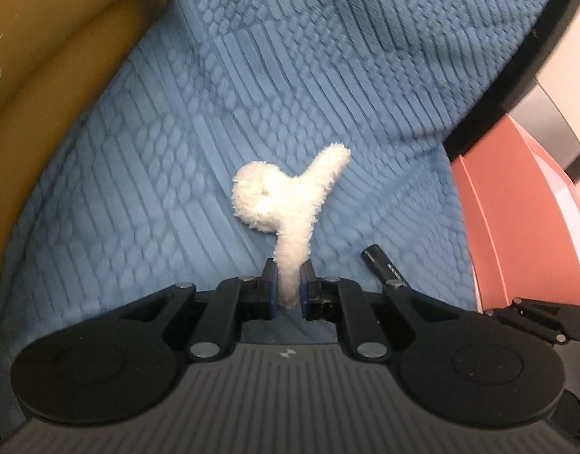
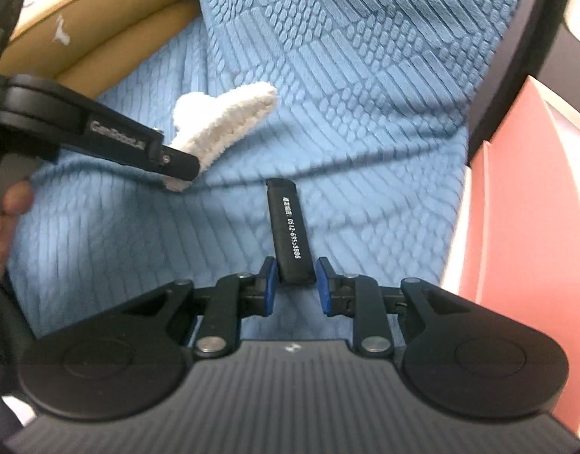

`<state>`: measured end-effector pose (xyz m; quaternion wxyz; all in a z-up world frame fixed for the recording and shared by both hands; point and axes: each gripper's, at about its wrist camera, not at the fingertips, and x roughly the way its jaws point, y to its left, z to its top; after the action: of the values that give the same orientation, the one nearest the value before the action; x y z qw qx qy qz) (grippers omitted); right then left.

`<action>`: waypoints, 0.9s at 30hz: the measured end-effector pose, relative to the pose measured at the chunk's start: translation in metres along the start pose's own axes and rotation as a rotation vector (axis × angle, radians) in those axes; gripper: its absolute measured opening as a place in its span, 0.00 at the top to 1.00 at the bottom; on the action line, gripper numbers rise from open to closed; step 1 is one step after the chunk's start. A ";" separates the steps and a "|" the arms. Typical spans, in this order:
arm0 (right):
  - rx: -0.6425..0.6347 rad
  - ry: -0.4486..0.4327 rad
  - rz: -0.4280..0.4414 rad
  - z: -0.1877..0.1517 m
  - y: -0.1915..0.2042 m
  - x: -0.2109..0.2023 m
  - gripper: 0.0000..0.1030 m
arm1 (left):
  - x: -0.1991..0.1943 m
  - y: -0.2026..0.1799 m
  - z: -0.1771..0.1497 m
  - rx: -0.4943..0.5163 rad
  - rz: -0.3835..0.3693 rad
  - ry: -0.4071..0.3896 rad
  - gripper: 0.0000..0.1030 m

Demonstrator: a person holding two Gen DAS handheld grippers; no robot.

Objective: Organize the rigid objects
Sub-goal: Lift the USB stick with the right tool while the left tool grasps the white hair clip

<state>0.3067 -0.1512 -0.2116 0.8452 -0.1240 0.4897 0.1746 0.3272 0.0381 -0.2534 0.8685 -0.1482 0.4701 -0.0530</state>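
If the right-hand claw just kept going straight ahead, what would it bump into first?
The black stick lying between its fingers: the right gripper points along it, jaws apart. Beyond lies only blue textured blanket, though depth is hard to judge.

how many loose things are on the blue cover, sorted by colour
white: 1, the fluffy white clip, its stem between the left gripper pads
black: 1, the black stick with printed digits, its near end between the right gripper pads
total: 2, both on the blue cover
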 end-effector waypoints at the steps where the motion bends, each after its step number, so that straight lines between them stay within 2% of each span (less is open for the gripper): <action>1: 0.000 0.003 -0.006 -0.004 0.001 -0.002 0.75 | -0.002 -0.001 -0.005 0.003 -0.006 0.005 0.87; 10: 0.097 0.042 -0.016 -0.032 0.006 -0.023 0.75 | -0.014 -0.003 -0.036 0.020 -0.043 0.060 0.87; 16: 0.140 0.024 -0.010 -0.029 -0.001 -0.024 0.74 | -0.011 -0.005 -0.033 0.026 -0.040 0.061 0.85; 17: 0.150 0.021 -0.003 -0.029 -0.004 -0.024 0.74 | -0.010 -0.005 -0.032 0.022 -0.033 0.062 0.77; 18: 0.161 0.021 0.002 -0.028 -0.006 -0.023 0.74 | -0.010 -0.005 -0.030 0.021 -0.037 0.060 0.75; 20: 0.175 0.016 0.017 -0.027 -0.009 -0.022 0.72 | -0.009 -0.008 -0.027 0.028 -0.043 0.053 0.58; 22: 0.182 0.010 0.031 -0.026 -0.010 -0.022 0.67 | -0.009 -0.011 -0.024 0.040 -0.034 0.039 0.46; 24: 0.184 0.000 0.043 -0.025 -0.010 -0.022 0.62 | -0.008 -0.015 -0.019 0.058 -0.022 0.032 0.42; 27: 0.178 -0.009 0.045 -0.025 -0.009 -0.020 0.62 | -0.004 -0.018 -0.010 0.086 -0.012 0.021 0.42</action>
<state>0.2819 -0.1725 -0.2057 0.8509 -0.0364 0.5022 0.1496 0.3172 0.0197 -0.2496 0.8686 -0.1130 0.4757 -0.0799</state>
